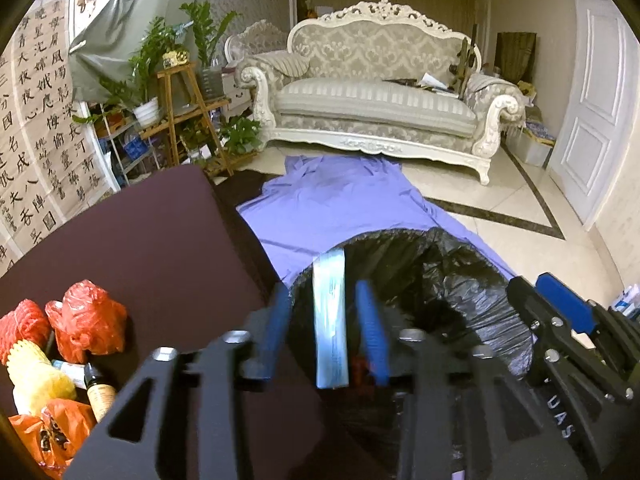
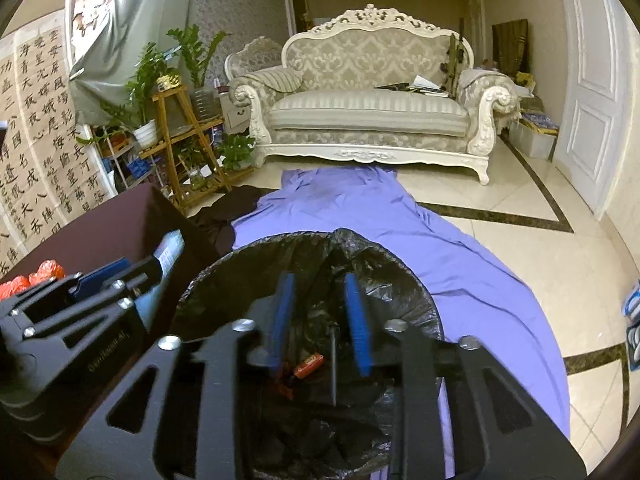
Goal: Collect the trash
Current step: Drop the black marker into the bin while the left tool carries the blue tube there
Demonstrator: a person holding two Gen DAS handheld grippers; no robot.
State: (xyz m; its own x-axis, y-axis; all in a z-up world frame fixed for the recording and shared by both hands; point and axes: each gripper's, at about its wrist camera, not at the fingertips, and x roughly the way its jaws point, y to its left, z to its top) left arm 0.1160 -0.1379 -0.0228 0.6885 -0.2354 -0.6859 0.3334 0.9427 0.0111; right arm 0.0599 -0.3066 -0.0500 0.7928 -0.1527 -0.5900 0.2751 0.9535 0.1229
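A bin lined with a black bag stands on the floor beside a dark brown table. My left gripper is open over the bin's near rim, and a flat pale blue packet lies between its blue fingers, touching neither; it also shows in the right wrist view. My right gripper is open and empty above the bin's mouth. Small trash, one piece orange, lies at the bin's bottom. Red bags, a yellow foam net and a small bottle lie on the table.
A purple sheet covers the floor under and beyond the bin. A white sofa stands at the back. A wooden plant stand is at the left. A white door is at the right.
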